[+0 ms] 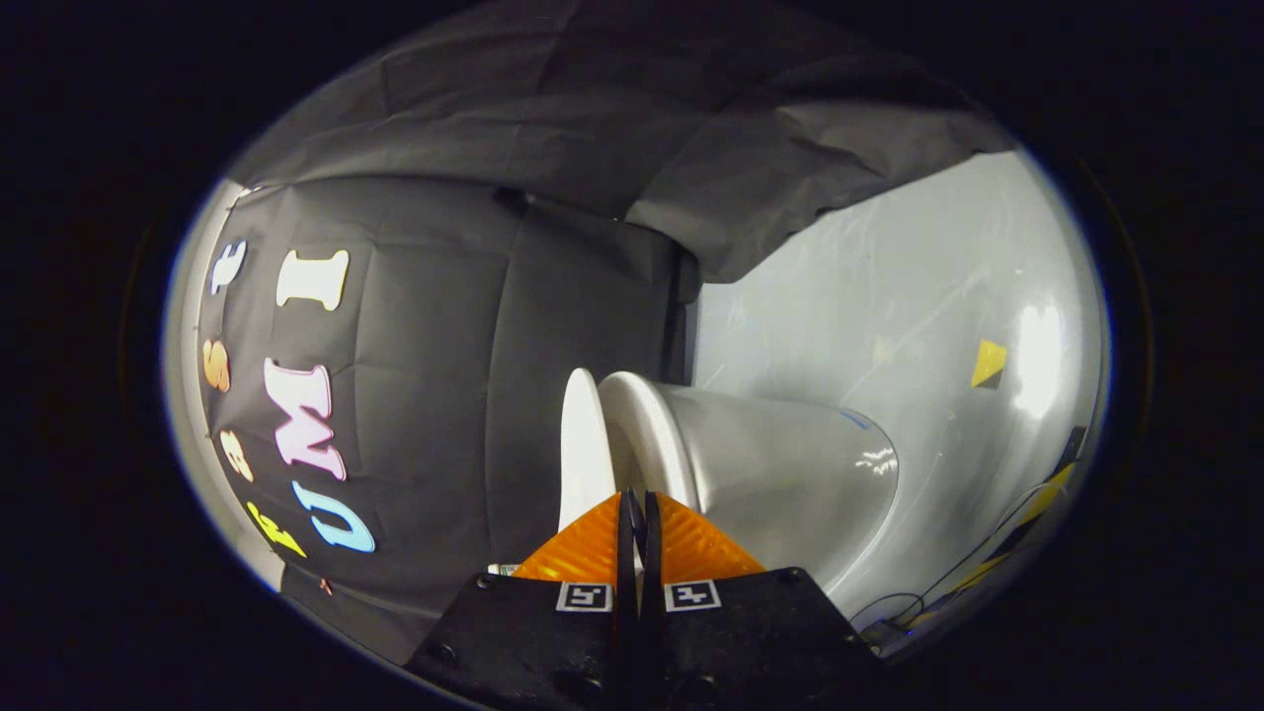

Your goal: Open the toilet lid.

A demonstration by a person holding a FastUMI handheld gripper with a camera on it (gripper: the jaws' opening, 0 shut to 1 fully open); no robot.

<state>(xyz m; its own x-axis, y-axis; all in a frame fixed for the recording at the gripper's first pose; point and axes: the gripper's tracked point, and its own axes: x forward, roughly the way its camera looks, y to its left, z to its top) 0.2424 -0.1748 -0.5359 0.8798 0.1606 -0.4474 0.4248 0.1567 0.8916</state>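
Note:
The view is rolled sideways, so the white toilet bowl [780, 474] lies across it with the floor behind. The white lid [583, 444] stands a little apart from the seat rim [652, 444], with a narrow dark gap between them. My gripper [638, 502] has its orange fingers [583, 548] pressed together with nothing visible between them. Their tips sit right at the near end of that gap, the lid's edge just beside one finger and the seat rim beside the other. Whether a finger touches the lid I cannot tell.
Black cloth wall [444, 375] hangs close behind the lid. The grey glossy floor [889, 296] beyond the bowl carries a yellow triangle mark [988, 362]. Yellow-black tape [1037, 509] and thin cables [889, 604] lie near the toilet's base.

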